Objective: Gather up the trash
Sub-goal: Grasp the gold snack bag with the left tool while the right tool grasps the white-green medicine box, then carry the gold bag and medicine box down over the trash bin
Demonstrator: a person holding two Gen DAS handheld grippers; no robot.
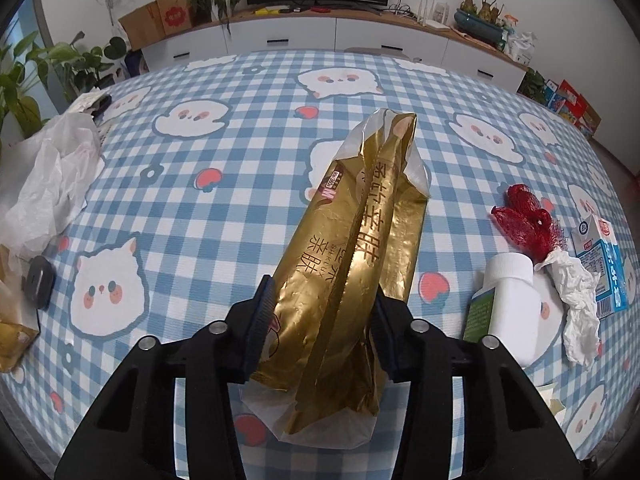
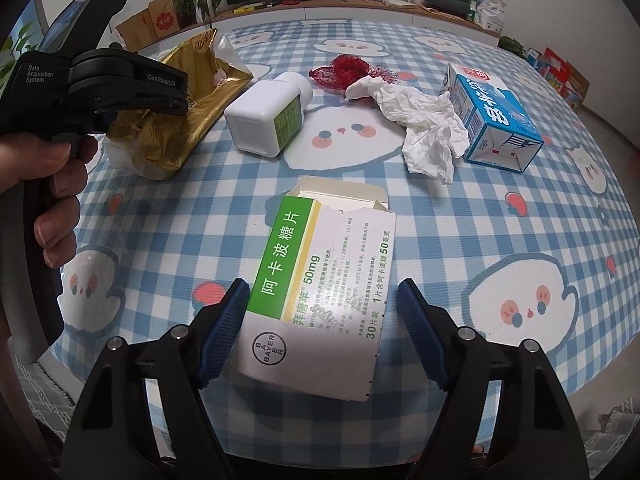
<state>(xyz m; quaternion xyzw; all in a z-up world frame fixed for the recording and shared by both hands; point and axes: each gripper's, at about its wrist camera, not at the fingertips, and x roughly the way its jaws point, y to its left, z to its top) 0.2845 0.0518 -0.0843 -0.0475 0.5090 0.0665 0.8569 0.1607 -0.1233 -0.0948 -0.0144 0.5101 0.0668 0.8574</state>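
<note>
My left gripper is shut on a long gold foil wrapper, which lies lengthwise between the pads over the checked tablecloth; it also shows in the right wrist view. My right gripper is open around a torn green and white medicine box lying on the table; the left pad is at the box's side and the right pad stands apart from it. A white pill bottle, red mesh netting, a crumpled white tissue and a blue and white carton lie beyond.
A white plastic bag lies at the table's left edge, with a small dark object and another gold packet near it. The checked tablecloth covers the table. A white cabinet with a TV and plants stands behind.
</note>
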